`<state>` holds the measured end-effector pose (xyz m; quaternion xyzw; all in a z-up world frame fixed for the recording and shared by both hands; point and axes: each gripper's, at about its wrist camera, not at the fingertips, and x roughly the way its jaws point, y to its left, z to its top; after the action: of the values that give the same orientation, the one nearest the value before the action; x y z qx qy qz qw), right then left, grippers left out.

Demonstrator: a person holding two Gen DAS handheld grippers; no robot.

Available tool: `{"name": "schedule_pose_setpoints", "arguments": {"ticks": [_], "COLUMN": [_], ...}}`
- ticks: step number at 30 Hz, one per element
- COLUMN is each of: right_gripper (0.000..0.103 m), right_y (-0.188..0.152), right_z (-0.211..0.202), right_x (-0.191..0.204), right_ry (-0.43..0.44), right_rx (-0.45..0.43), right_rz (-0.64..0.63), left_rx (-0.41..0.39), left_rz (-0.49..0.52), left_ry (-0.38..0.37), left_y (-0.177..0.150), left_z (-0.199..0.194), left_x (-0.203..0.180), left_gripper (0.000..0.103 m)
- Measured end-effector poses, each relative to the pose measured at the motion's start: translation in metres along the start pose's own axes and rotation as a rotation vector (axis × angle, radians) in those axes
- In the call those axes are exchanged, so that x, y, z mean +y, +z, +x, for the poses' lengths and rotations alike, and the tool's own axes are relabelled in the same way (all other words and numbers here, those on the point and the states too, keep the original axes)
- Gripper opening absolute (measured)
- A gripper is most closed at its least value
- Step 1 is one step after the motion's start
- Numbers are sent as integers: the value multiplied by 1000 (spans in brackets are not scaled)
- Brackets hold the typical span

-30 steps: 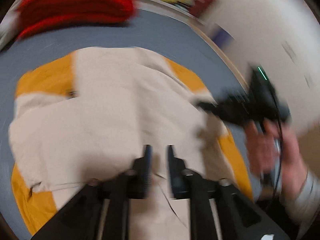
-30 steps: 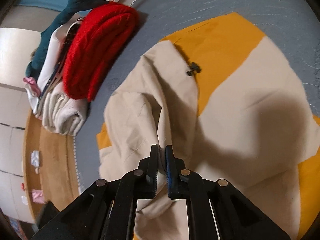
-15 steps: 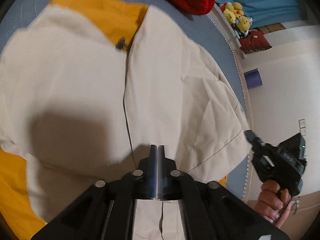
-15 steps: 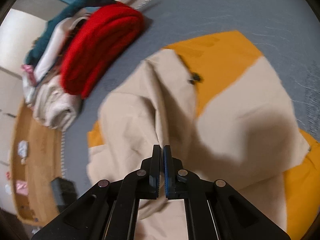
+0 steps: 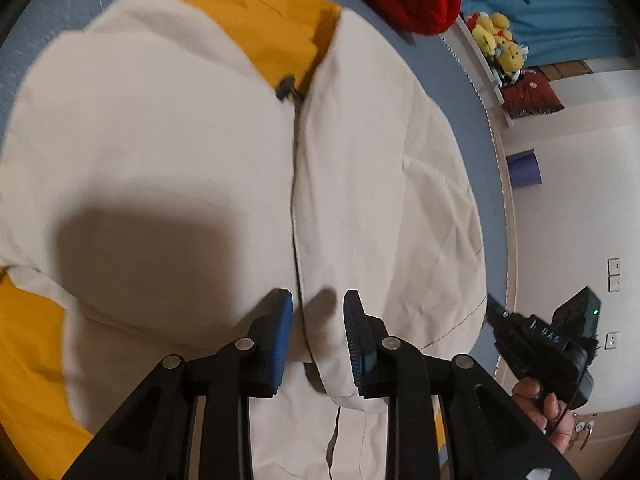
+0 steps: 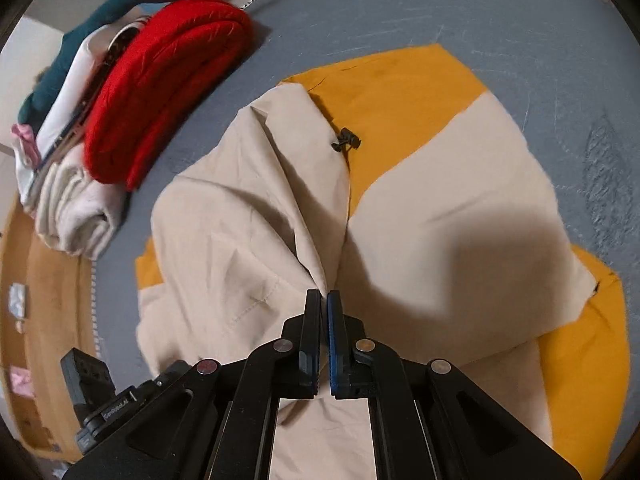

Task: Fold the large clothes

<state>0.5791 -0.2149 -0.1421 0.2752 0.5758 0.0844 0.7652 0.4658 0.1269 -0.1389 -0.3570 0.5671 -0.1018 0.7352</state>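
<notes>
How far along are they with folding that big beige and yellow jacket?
Partway. Both sides of the beige and mustard-yellow jacket already lie folded toward its middle on the grey-blue bed cover. The right gripper pinches a ridge of beige cloth; the left gripper is opening over the centre seam. Smoothing and the crosswise fold remain, before it can join the folded red knit.

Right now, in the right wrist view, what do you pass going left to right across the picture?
Stack of folded white clothes → red folded garment → beige flap of the jacket → black cord toggle → orange patch of the jacket → bare blue-grey mat.
</notes>
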Motion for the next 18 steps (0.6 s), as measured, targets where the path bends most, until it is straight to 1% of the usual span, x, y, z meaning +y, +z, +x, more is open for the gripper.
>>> {"name": "schedule_pose_setpoints", "arguments": {"ticks": [1,3,4,5,6,8,10,11,13,14,15,16,17,18], "right_gripper": [3,3,3,3,3,3,3,3,3,3,3,3,3,3], "right_y": [0,1,2,1,2,2,2,3,5,4,3,2,0,-3], "right_z": [-1,-1,-1,-1,-1,-2,-10,-18,-30,-34,-35,-29,-17,-4], "right_x": [2,4,3,2,0,-1,4,8,16,18,19,18,15,9], "right_ry": [-1,-3,1,7,19,43,106,176,253,267,252,188,116,63], "right_rx": [-2,-7,-6,-3,1,-5,-24,-53,-102,-118,-121,-96,-51,0], "right_rz": [-9,-24,-24,-19,-10,-7,-13,-14,-39,-51,-65,-76,-81,-77], "left_rx": [11,31,34,35,20,-35,-110,-171,-226,-238,-222,-178,-97,-54], "left_rz": [2,1,1,8,23,48,56,75,102,119,127,129,124,122], "left_ry": [-1,-11,-17,-18,-6,8,-38,-54,-31,17,54,89,139,172], "left_y": [-2,-6,-8,-8,-7,-2,3,7,10,10,9,6,0,-5], "left_z": [3,6,6,6,2,-12,-34,-53,-70,-73,-69,-58,-37,-25], "left_x": [0,4,6,4,2,-6,-12,-17,-21,-21,-18,-13,-5,0], "left_gripper": [23,18,13,0,0,0,0,0,0,0,0,0,0,0]}}
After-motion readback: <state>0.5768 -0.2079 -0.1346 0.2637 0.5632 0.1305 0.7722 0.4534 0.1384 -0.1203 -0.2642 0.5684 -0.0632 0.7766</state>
